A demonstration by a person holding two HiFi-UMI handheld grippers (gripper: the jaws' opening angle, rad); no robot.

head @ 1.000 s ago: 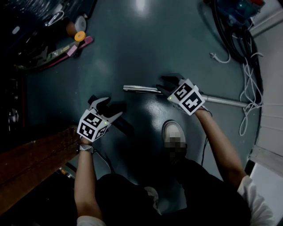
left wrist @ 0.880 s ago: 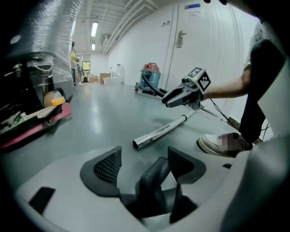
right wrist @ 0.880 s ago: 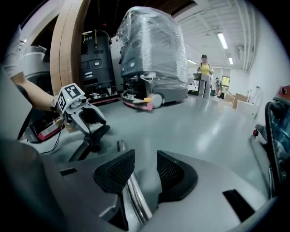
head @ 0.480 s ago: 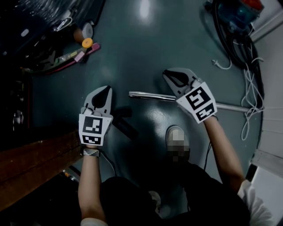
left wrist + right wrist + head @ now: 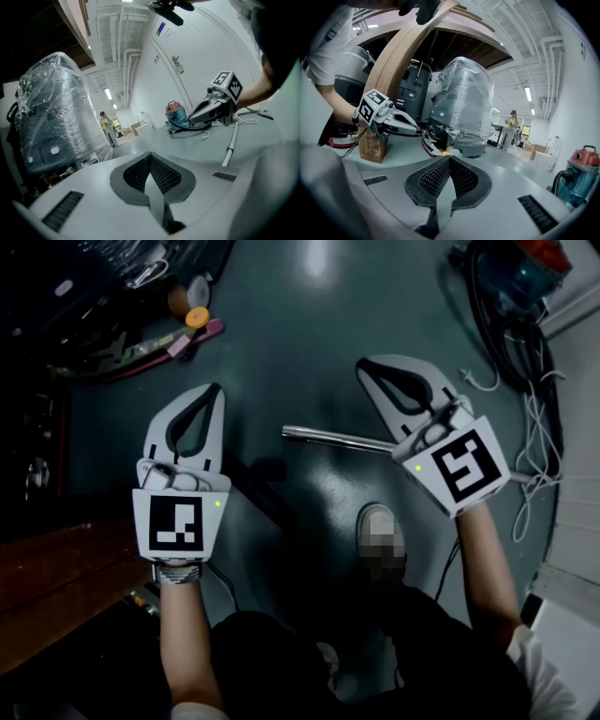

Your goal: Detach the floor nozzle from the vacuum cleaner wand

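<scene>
Counting two grippers, one wand, one floor nozzle: left gripper and right gripper both had jaws closed tip to tip on nothing, above the floor. Wand was a bare chrome tube lying flat, passing under the right gripper. Floor nozzle was a dark flat shape near the wand's free end, apart from it, detail lost in shadow.
</scene>
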